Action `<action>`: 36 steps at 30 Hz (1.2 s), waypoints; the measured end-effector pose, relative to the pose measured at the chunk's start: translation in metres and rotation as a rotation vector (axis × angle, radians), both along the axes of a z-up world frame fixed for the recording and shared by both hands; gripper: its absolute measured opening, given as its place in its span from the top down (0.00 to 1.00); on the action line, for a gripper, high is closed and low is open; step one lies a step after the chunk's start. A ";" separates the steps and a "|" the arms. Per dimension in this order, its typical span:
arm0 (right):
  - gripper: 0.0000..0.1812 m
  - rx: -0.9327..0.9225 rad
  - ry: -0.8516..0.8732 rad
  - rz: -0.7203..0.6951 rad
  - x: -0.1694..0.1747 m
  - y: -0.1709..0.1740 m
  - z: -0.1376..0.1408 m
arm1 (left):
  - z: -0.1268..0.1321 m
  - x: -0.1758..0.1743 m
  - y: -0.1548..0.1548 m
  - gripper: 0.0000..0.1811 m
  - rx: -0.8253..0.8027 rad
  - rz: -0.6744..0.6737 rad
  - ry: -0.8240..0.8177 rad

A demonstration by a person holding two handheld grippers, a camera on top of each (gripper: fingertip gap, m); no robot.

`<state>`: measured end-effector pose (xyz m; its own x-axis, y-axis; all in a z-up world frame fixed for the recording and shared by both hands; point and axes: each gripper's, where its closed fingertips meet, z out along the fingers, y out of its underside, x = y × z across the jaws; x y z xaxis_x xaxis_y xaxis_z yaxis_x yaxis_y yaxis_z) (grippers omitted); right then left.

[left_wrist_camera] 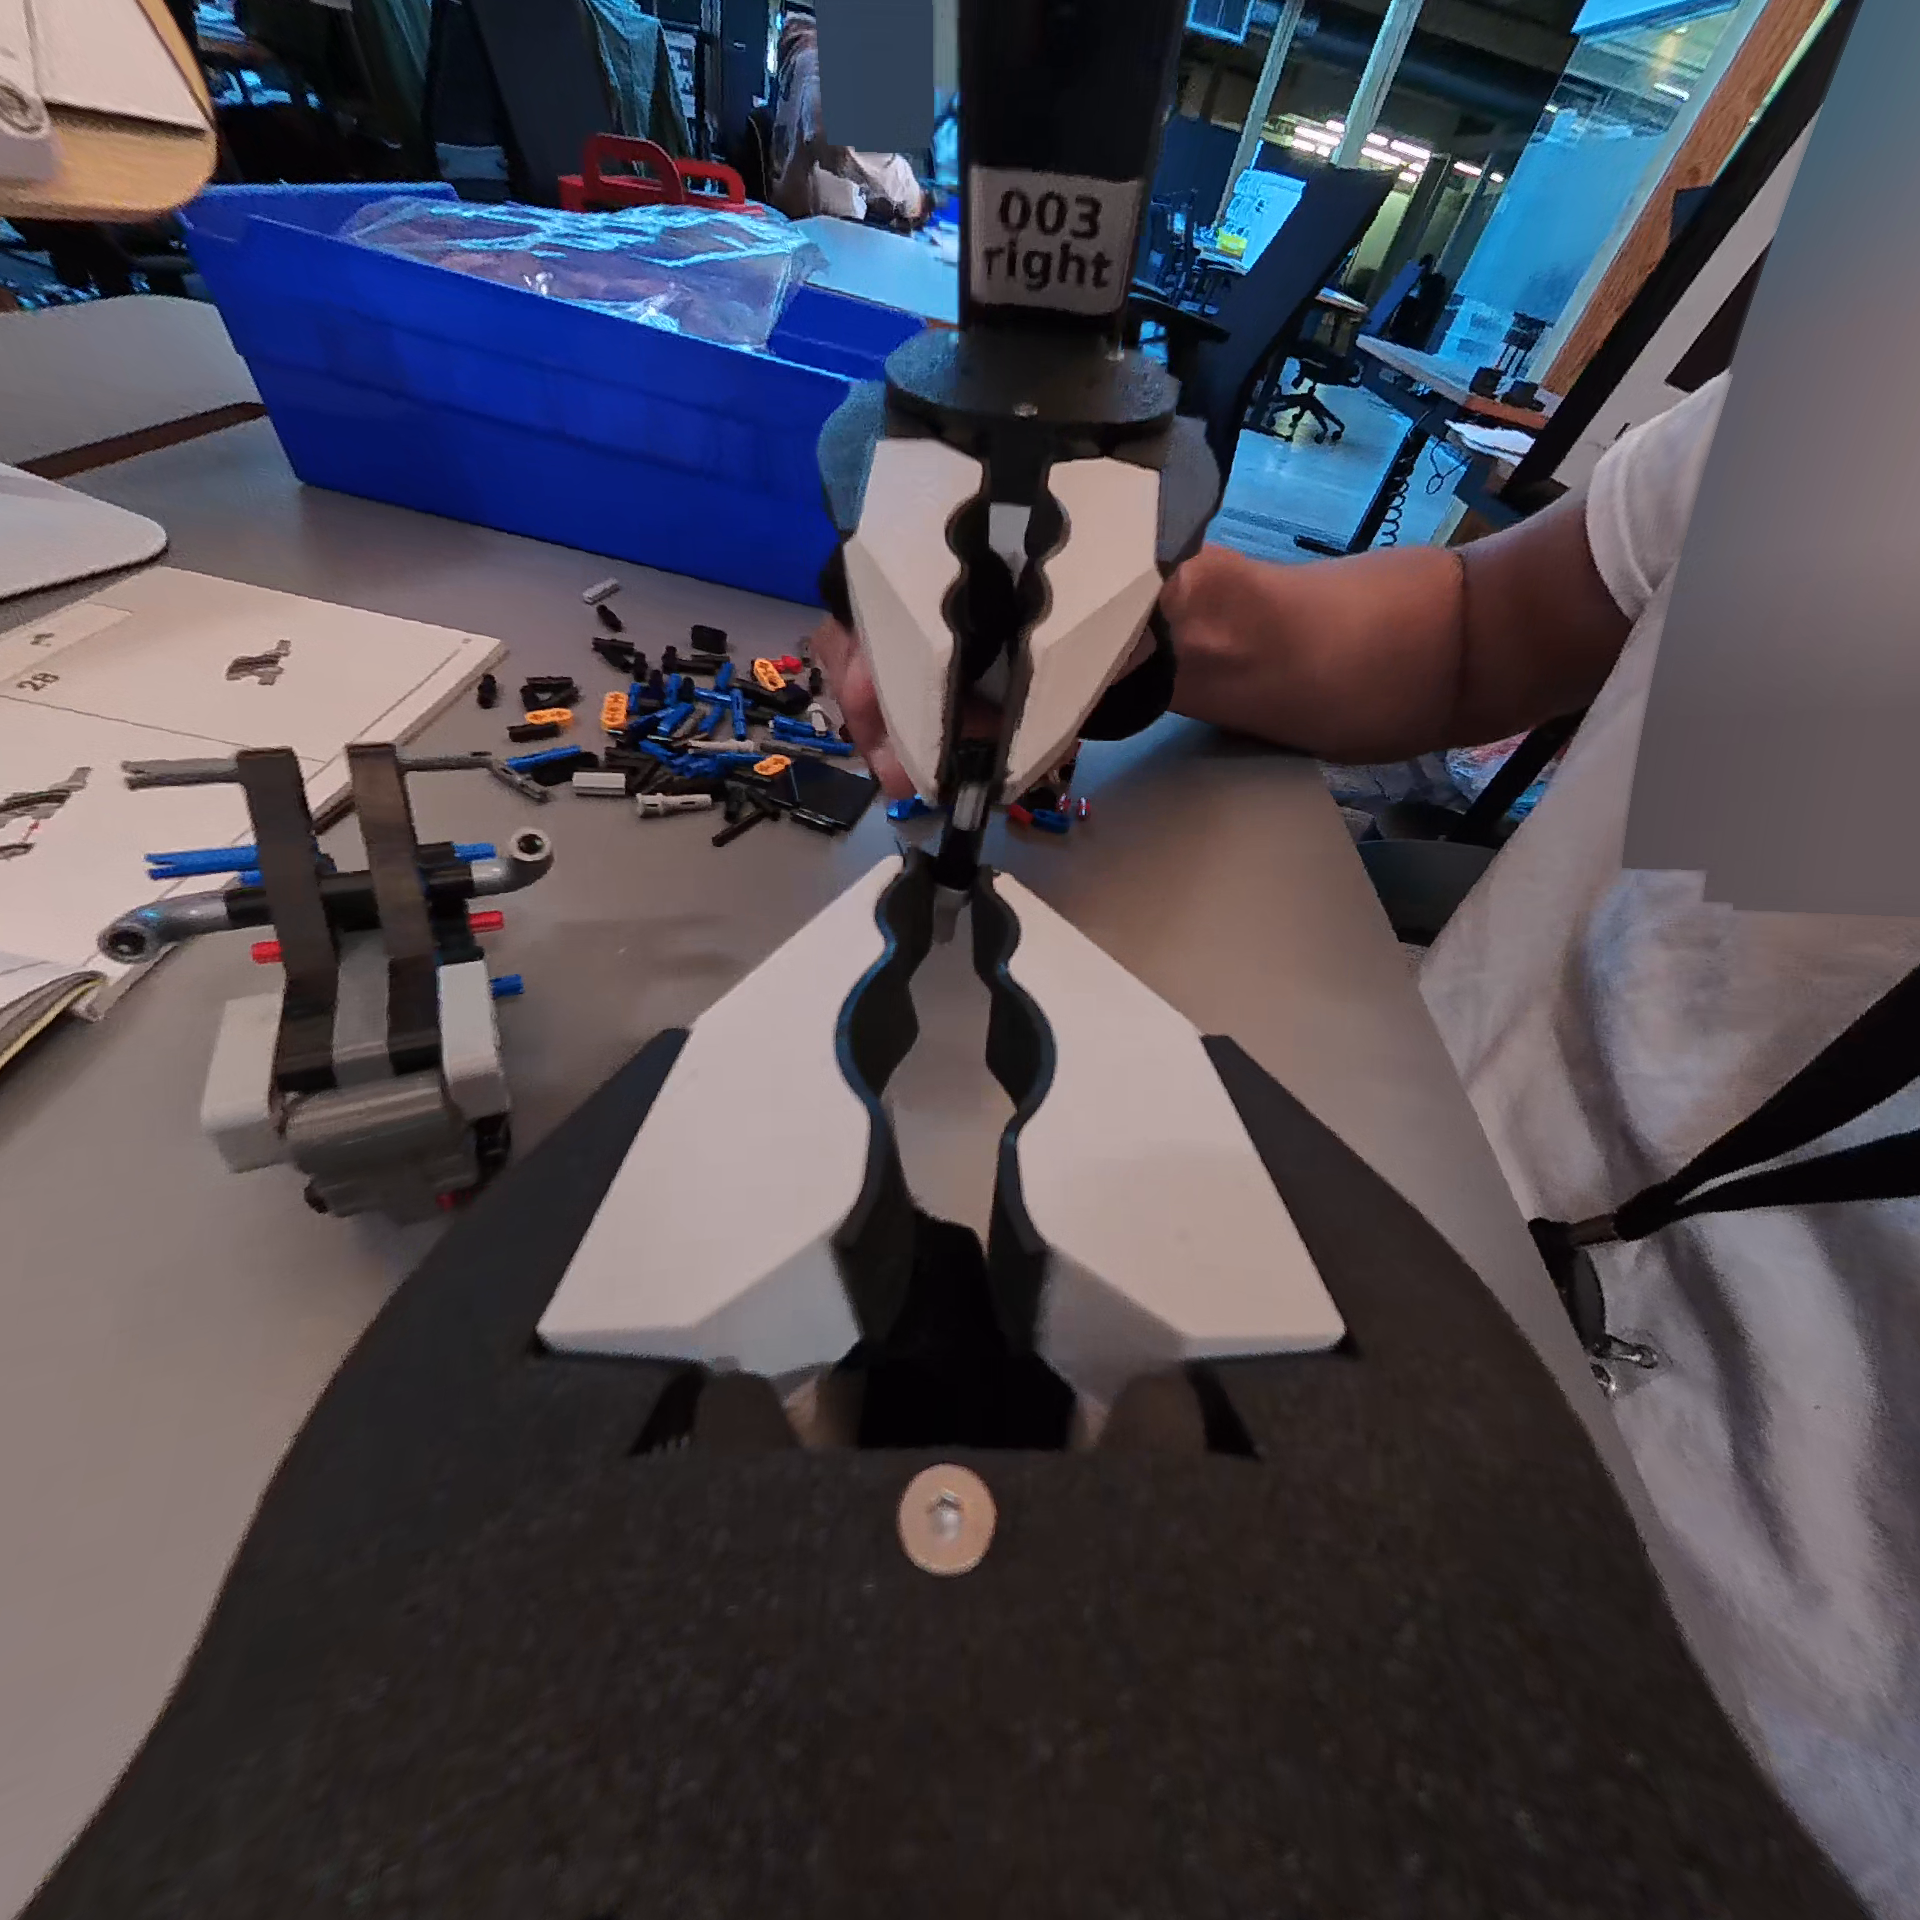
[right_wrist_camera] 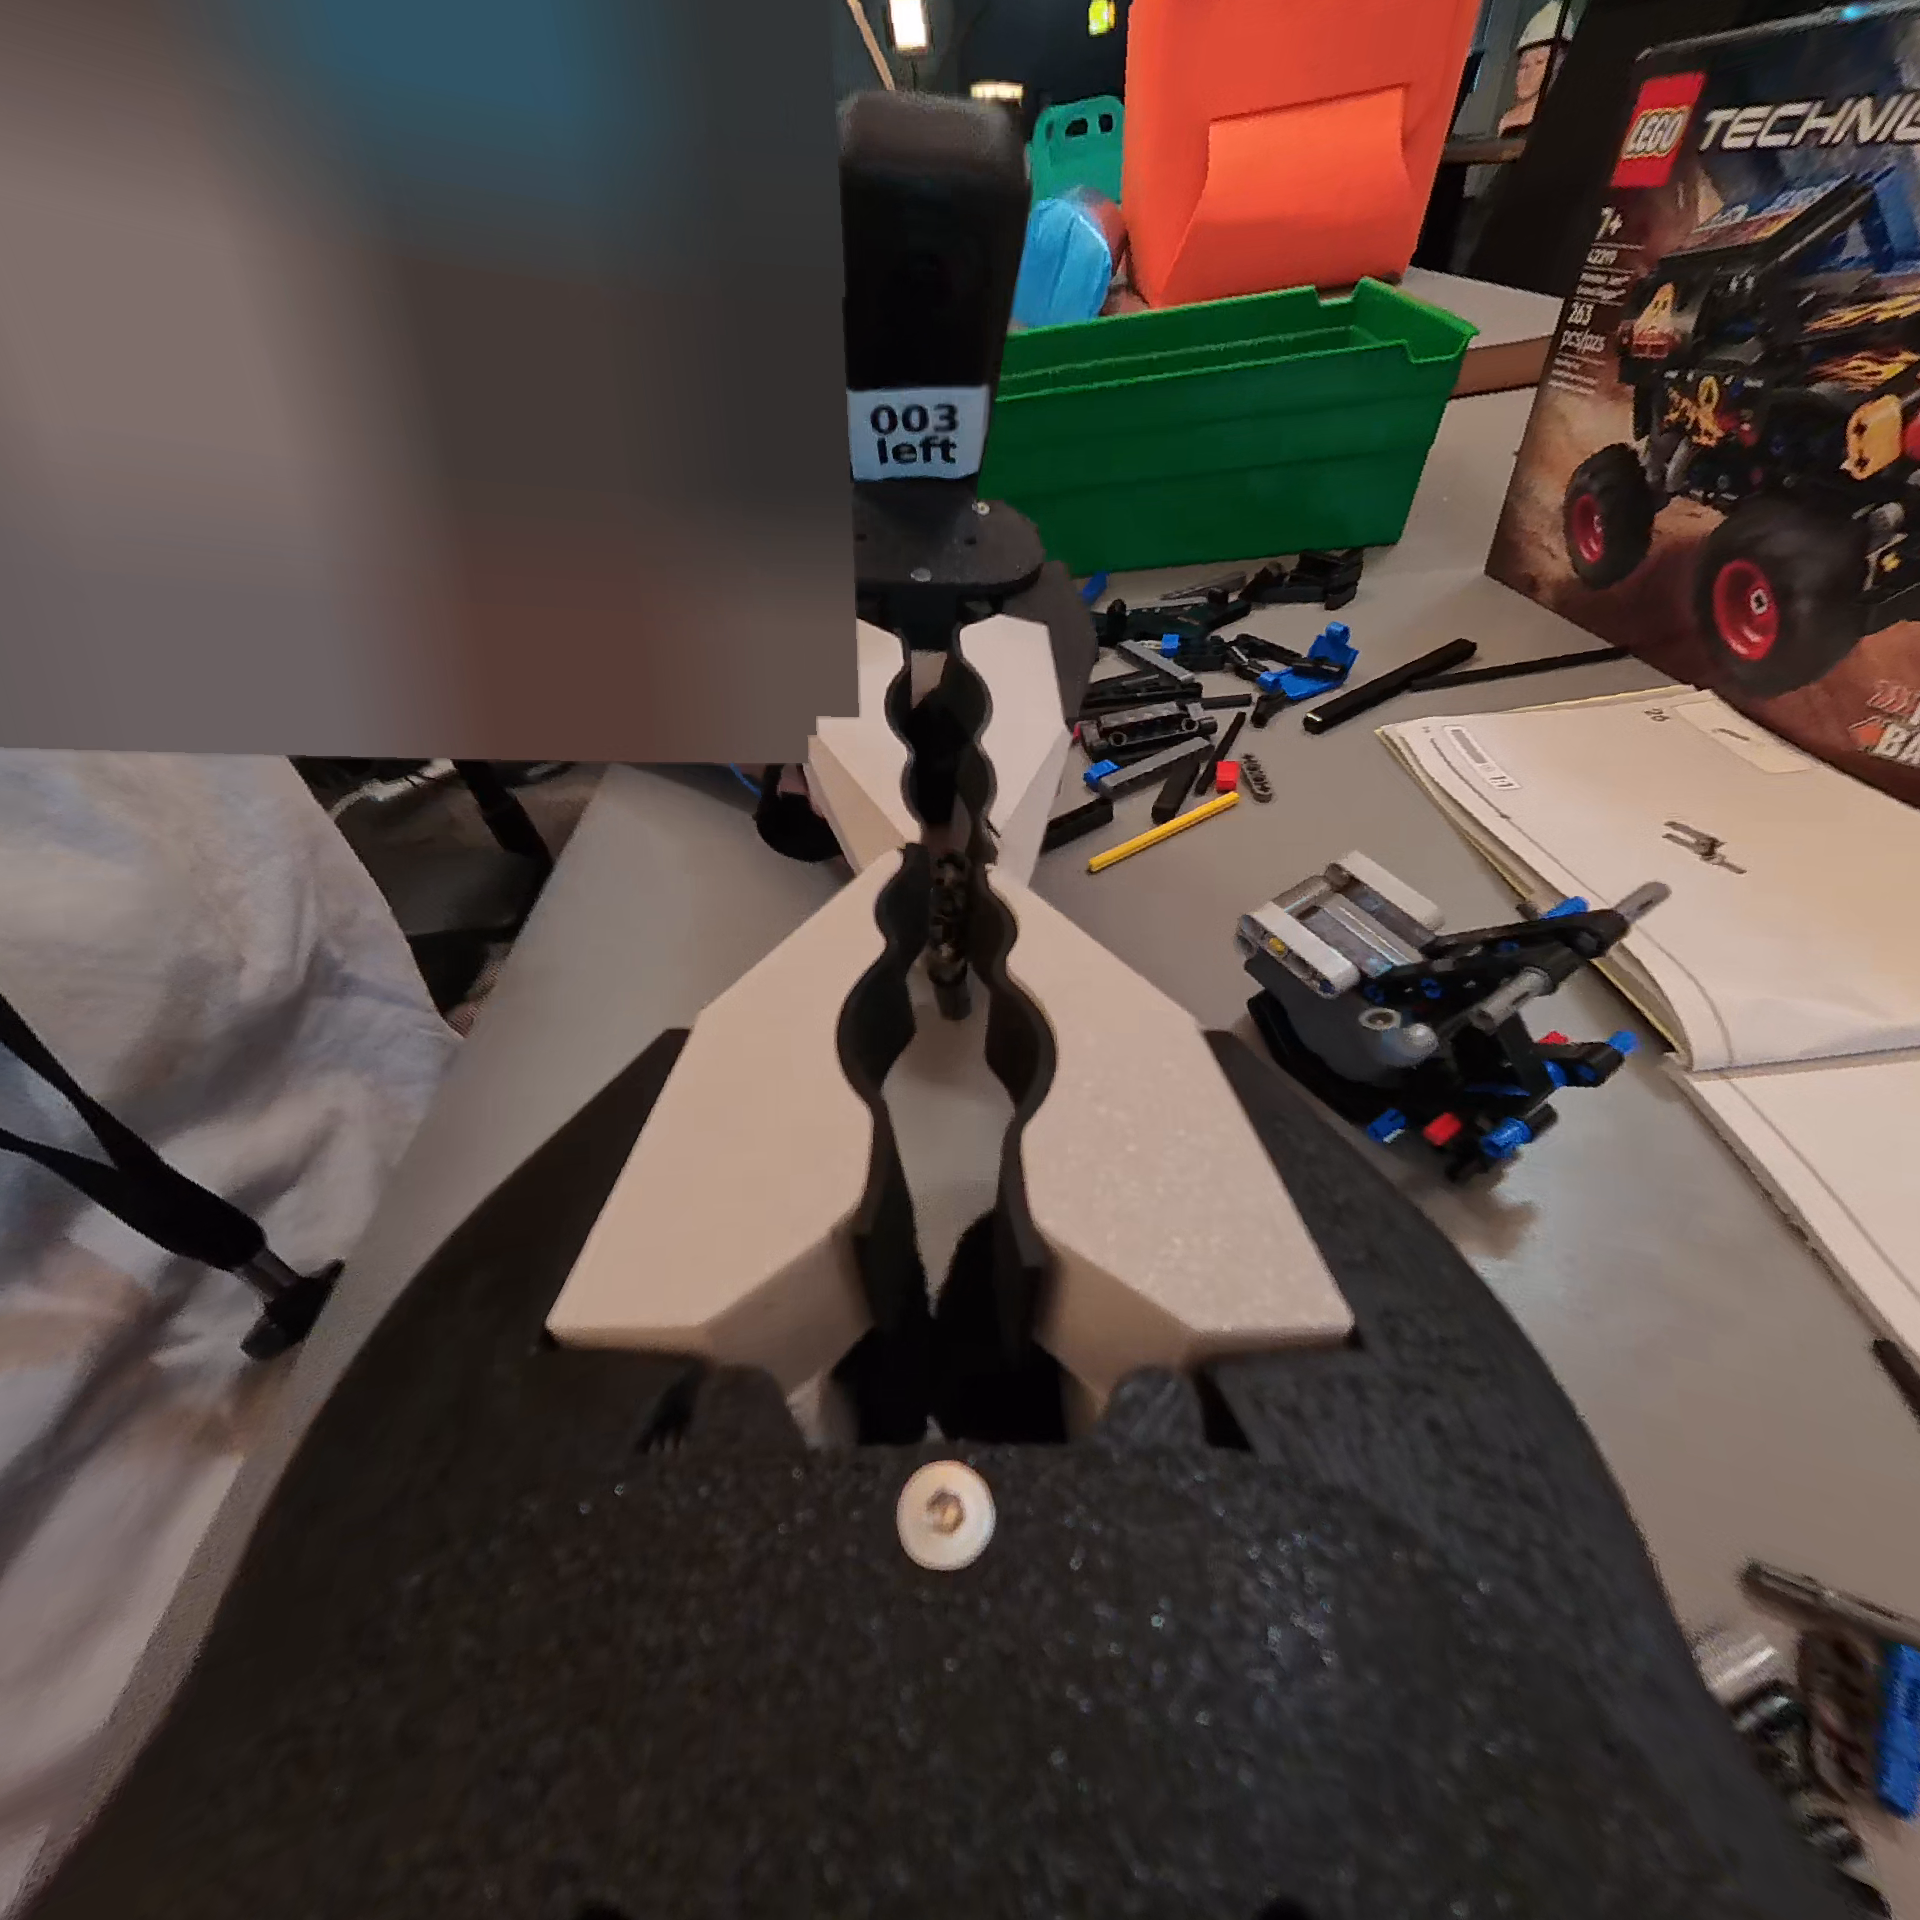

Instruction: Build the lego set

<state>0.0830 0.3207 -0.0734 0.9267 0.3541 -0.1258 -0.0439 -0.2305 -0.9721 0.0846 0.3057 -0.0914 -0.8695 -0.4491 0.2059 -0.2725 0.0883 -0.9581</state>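
My left gripper [left_wrist_camera: 943, 883] and my right gripper [left_wrist_camera: 971, 805] meet tip to tip above the grey table [left_wrist_camera: 644, 935]. The left gripper is shut on a small grey-and-black piece [left_wrist_camera: 951, 916]. In the right wrist view my right gripper [right_wrist_camera: 945, 878] is shut on a short black beam with holes [right_wrist_camera: 948, 935], and the left gripper [right_wrist_camera: 951, 821] faces it. Whether the two pieces are joined is hidden by the fingers. The partly built grey, black and blue model lies on the table, to the left in the left wrist view [left_wrist_camera: 353, 997] and to the right in the right wrist view [right_wrist_camera: 1444, 997].
A pile of loose black, blue and orange pieces [left_wrist_camera: 707, 727] lies behind the grippers, more near a green bin [right_wrist_camera: 1226, 447]. An open instruction booklet [left_wrist_camera: 208, 717] lies by the model. A blue bin [left_wrist_camera: 520, 416] and the set's box [right_wrist_camera: 1745, 416] stand at the back. A person's arm [left_wrist_camera: 1403, 644] is right.
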 end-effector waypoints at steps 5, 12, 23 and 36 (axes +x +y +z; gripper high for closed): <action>0.96 -0.006 -0.094 -0.030 0.002 0.001 -0.004 | -0.004 0.001 -0.001 0.97 0.005 -0.008 0.034; 0.96 -0.045 -0.174 -0.023 -0.002 -0.002 -0.009 | -0.008 -0.002 -0.004 0.98 0.037 -0.016 0.032; 0.96 -0.102 -0.194 0.015 -0.010 -0.006 -0.017 | -0.014 -0.003 -0.007 0.98 0.106 -0.004 -0.005; 0.96 -0.112 -0.351 -0.025 -0.009 -0.011 -0.016 | -0.017 -0.008 -0.013 0.97 0.135 -0.041 -0.027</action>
